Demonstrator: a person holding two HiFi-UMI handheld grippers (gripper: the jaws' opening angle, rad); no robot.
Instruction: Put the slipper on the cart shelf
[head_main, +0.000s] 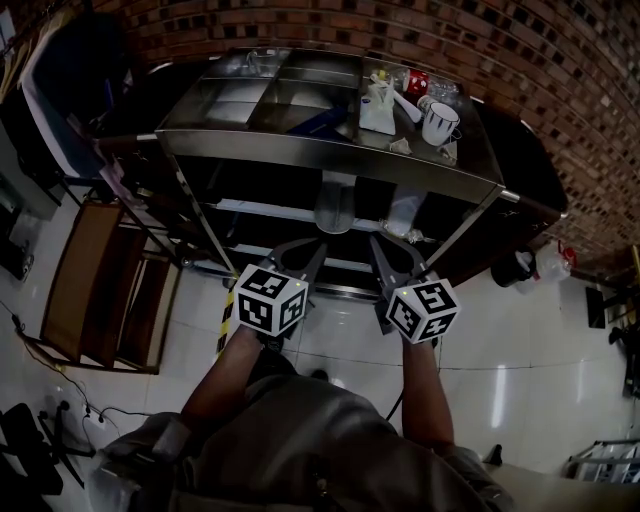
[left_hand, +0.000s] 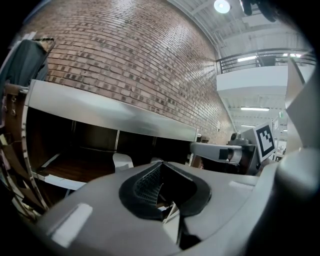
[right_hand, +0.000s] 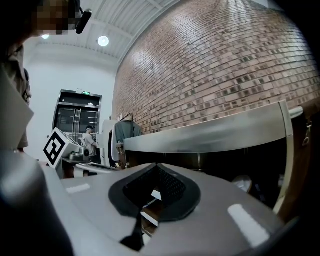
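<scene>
Steel cart (head_main: 330, 150) fills the upper part of the head view, standing against a brick wall (head_main: 520, 50). In front of its lower shelf are the left gripper (head_main: 308, 258) and the right gripper (head_main: 385, 258), each with the tongs pressed together and nothing between them. The pale slipper (head_main: 335, 208) lies on that lower shelf, with a second pale shape (head_main: 405, 213) near it, so the task looks finished. The risk, I think, is that both tips point toward the shelf, so a careless forward move could knock the slipper askew or off
</scene>
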